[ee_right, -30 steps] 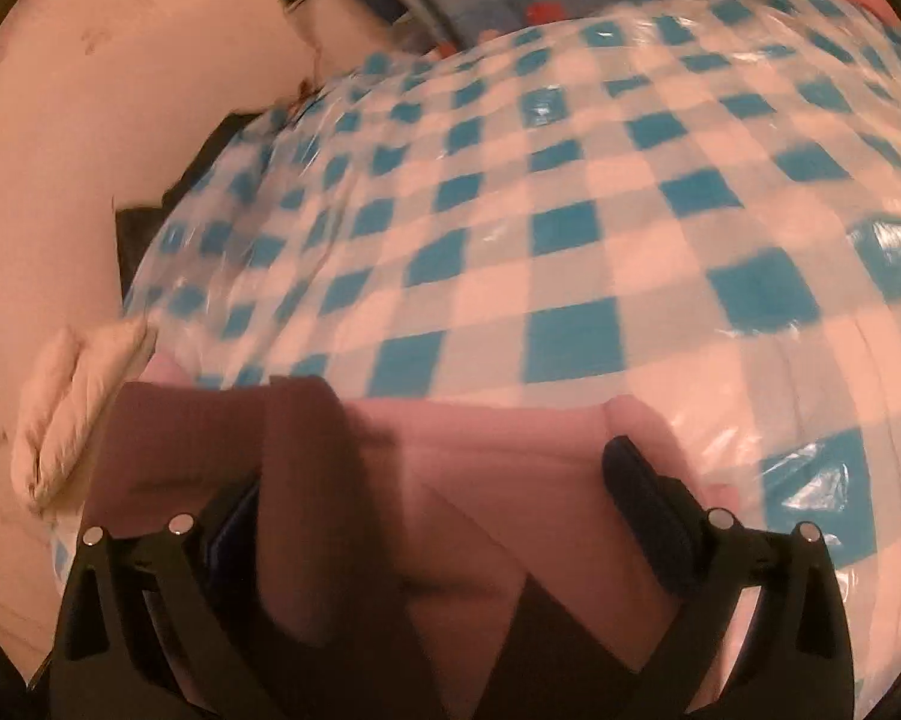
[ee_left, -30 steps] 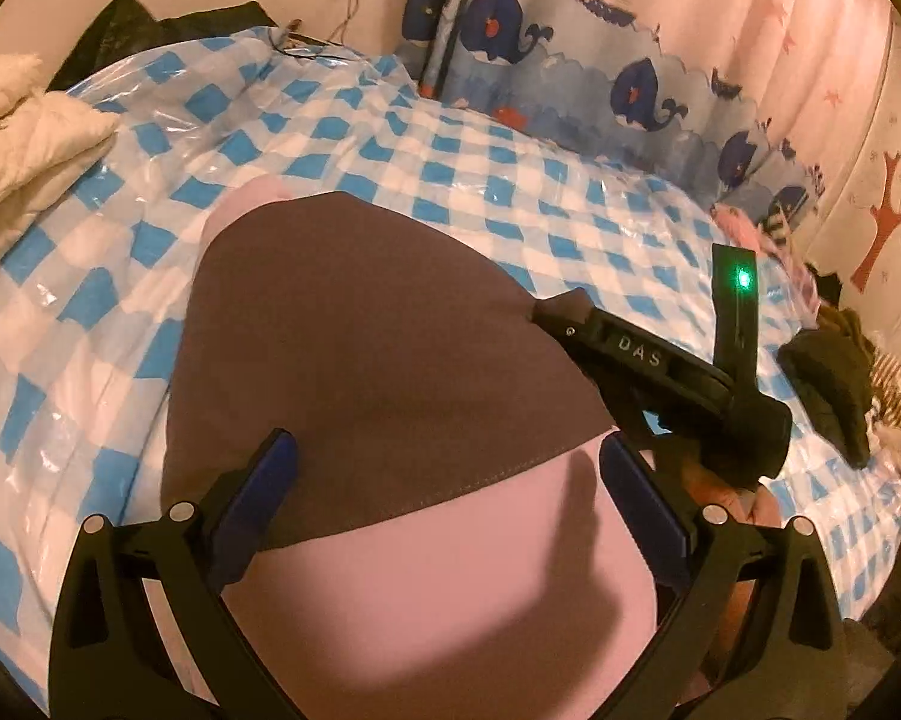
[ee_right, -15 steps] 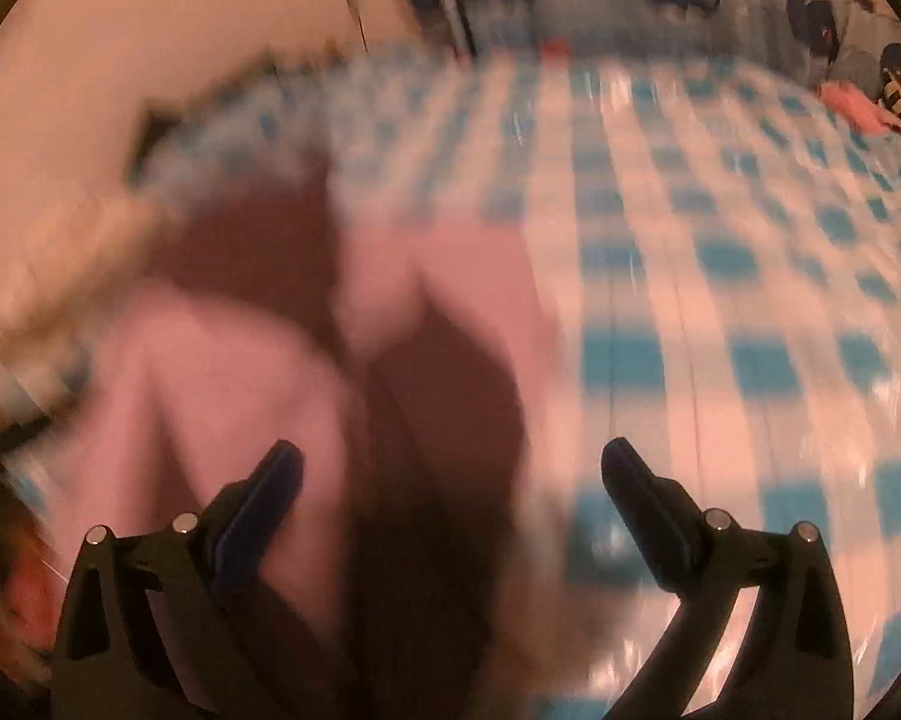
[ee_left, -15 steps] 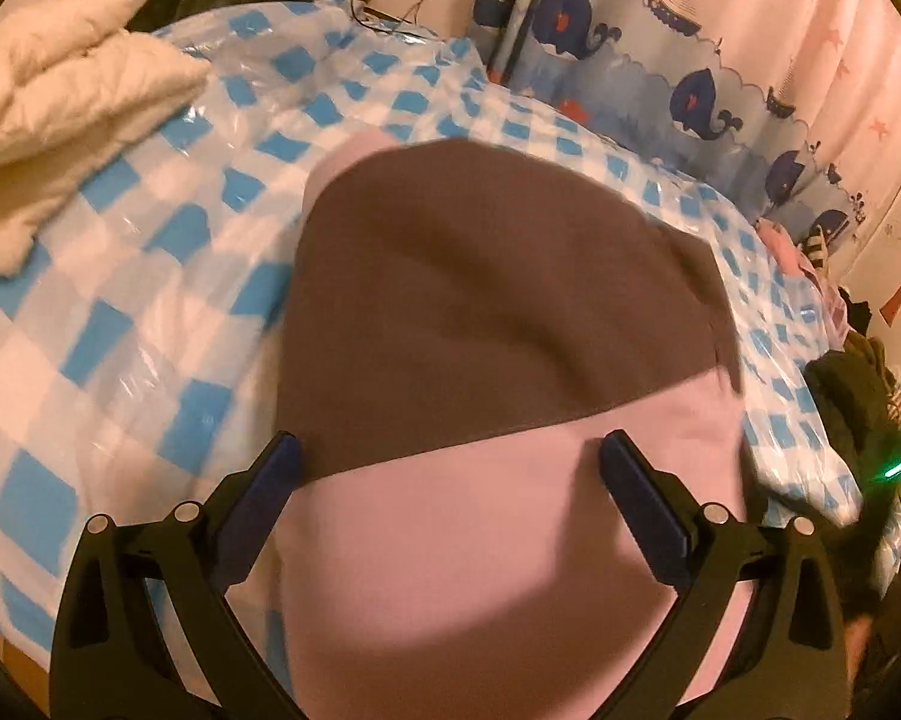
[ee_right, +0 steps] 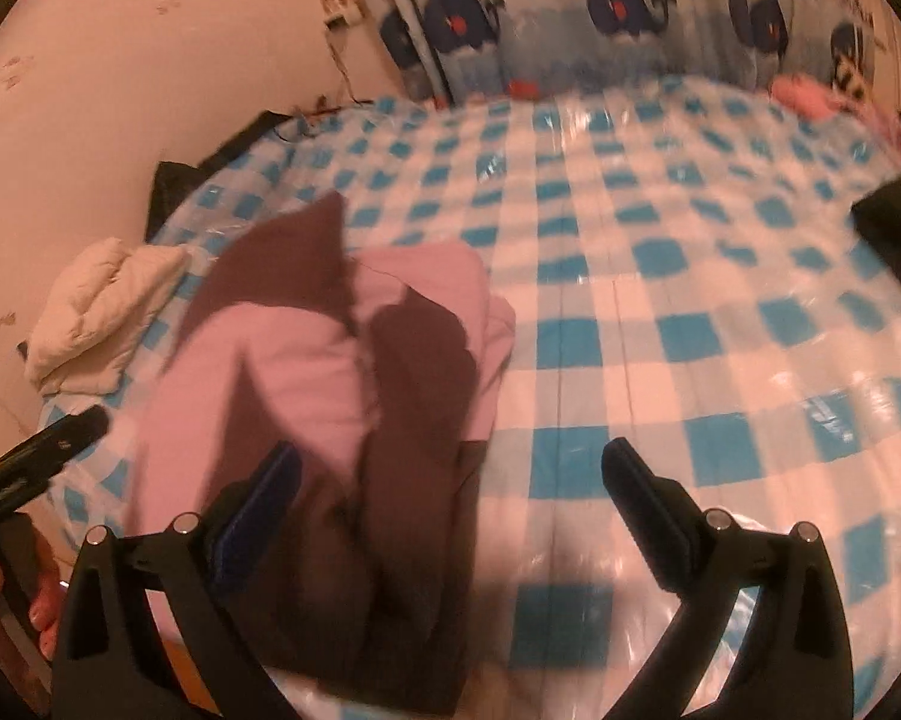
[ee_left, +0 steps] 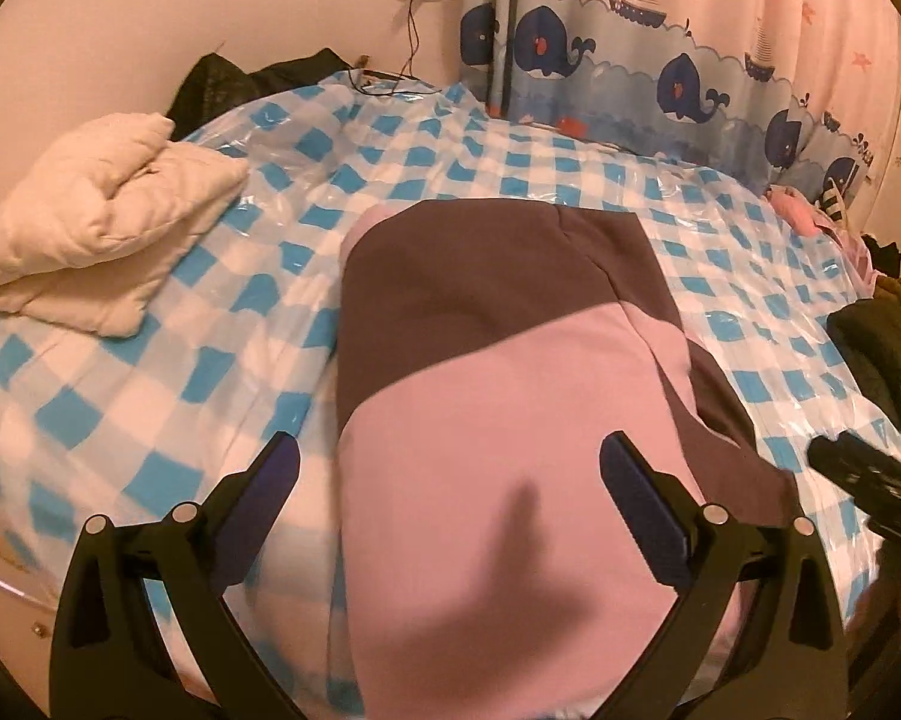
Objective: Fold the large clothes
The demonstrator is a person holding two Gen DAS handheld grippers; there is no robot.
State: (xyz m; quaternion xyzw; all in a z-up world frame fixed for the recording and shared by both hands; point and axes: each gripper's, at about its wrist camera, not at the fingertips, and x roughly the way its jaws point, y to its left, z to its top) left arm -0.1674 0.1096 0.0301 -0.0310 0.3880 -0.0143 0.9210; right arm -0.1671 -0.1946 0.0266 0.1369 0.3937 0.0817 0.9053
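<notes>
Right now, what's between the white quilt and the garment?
Only bare checkered sheet lies between the quilt and the garment; nothing else on it, per the left wrist view.

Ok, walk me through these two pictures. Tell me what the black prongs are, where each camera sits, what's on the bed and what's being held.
There is no robot here. A person holds a two-finger grabbing tool in each hand, and a wide-angle camera on each tool looks forward along its fingers.

One picture comes from the left gripper, the other from the right gripper. The black prongs at the bottom are each tool's own fingers. Both stand open, holding nothing.

On the blue-and-white checked bed cover lies a pink and brown garment, partly folded. In the left view it lies flat; the right view is blurred and shows its folded layers. A cream quilted bundle sits at the left, dark clothes at the right, and a whale-print curtain hangs behind.
</notes>
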